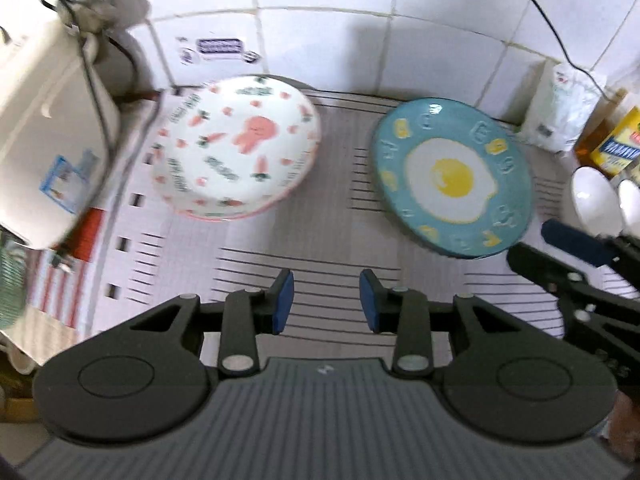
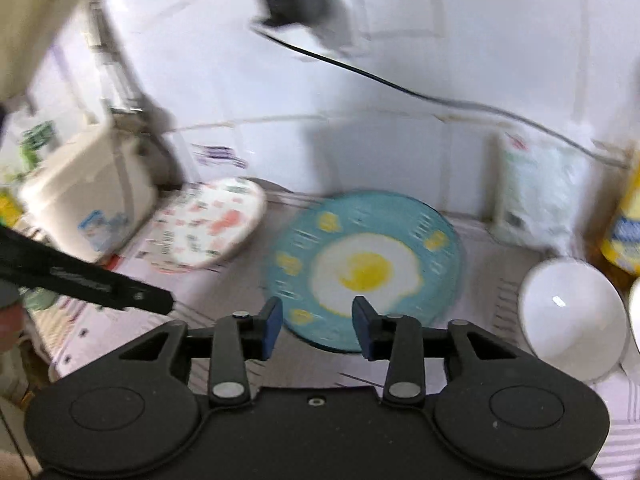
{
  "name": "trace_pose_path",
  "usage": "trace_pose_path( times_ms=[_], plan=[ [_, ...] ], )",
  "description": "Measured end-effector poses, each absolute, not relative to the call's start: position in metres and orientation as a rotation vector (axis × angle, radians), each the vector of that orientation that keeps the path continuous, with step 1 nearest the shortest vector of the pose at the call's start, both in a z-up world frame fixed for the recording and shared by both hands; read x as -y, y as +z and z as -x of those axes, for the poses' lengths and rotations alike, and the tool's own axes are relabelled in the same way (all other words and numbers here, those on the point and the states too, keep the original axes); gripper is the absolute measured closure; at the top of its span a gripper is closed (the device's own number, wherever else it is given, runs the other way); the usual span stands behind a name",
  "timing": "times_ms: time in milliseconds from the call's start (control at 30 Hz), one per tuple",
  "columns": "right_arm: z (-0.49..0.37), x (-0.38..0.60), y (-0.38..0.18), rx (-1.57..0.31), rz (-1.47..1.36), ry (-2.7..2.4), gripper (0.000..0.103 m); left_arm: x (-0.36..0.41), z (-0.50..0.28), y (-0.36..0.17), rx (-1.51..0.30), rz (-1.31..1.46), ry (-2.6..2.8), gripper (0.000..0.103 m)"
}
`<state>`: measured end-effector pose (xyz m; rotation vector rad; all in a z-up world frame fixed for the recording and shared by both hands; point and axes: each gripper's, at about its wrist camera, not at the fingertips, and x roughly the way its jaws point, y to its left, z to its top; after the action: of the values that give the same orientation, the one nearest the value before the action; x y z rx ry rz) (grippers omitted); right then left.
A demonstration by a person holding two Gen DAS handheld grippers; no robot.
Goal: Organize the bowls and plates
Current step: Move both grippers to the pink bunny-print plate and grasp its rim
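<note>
A white plate with pink rabbit and carrot prints lies at the back left of the striped mat; it also shows in the right wrist view. A teal plate with a fried-egg picture lies to its right. A white bowl sits at the right. My left gripper is open and empty over the mat, short of both plates. My right gripper is open and empty at the teal plate's near rim; it shows at the right edge of the left wrist view.
A white appliance with a cord stands at the left. A white bag and a yellow package stand at the back right against the tiled wall. A second white bowl's edge sits at the far right.
</note>
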<state>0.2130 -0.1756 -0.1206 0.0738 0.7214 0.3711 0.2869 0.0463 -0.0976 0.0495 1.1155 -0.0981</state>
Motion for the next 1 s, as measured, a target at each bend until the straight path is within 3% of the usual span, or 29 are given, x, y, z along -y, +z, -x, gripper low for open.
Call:
trace_pose_path(
  times_ms=[400, 567, 900, 1000],
  plan=[
    [-0.196, 0.100, -0.096, -0.604, -0.113, 0.506, 0.043, -0.124, -0.285, -0.092, -1.076, -0.049, -0.090, 0.061],
    [-0.197, 0.071, -0.096, -0.566, -0.089, 0.520, 0.031, -0.150, -0.296, -0.100, -1.059, -0.060, -0.087, 0.044],
    [-0.235, 0.036, -0.130, -0.513, -0.084, 0.436, 0.028, -0.194, -0.336, -0.130, -1.046, -0.117, -0.075, 0.026],
    [-0.247, 0.032, -0.145, -0.519, -0.131, 0.392, 0.028, -0.202, -0.350, -0.142, -1.028, -0.104, -0.077, 0.025]
  ],
)
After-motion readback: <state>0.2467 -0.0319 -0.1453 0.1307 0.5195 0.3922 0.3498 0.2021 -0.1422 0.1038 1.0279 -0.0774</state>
